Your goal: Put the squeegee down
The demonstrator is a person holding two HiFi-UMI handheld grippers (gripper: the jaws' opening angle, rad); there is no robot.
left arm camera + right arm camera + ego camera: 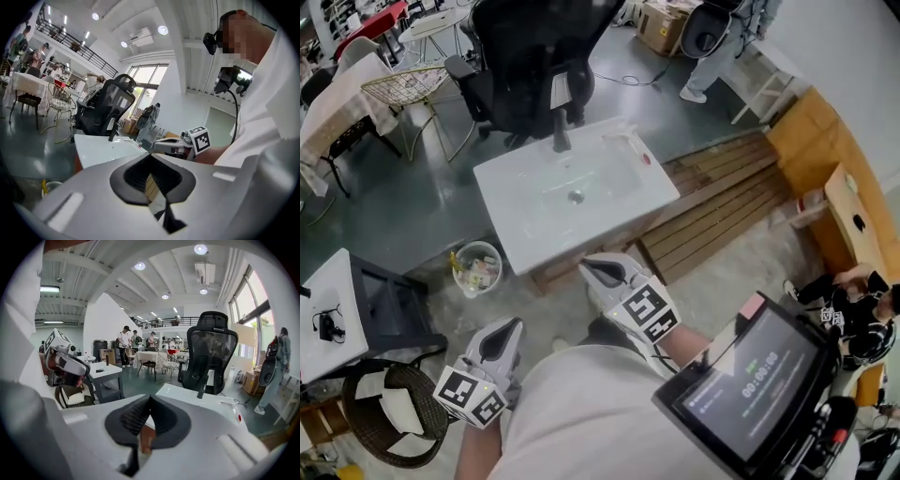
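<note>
A white sink basin with a black faucet stands ahead of me in the head view. On its far right corner lies a pale thin object, too small to tell whether it is the squeegee; a red spot sits beside it. My left gripper hangs low at the left, close to my body, shut and empty. Nearer the sink's front edge is my right gripper, also shut with nothing in it. Each gripper view shows its own pads meeting: left gripper, right gripper.
A black office chair stands behind the sink. A small bin sits at its left foot, and wooden pallet boards lie to the right. A wicker chair and white table are at my left, a screen on my chest.
</note>
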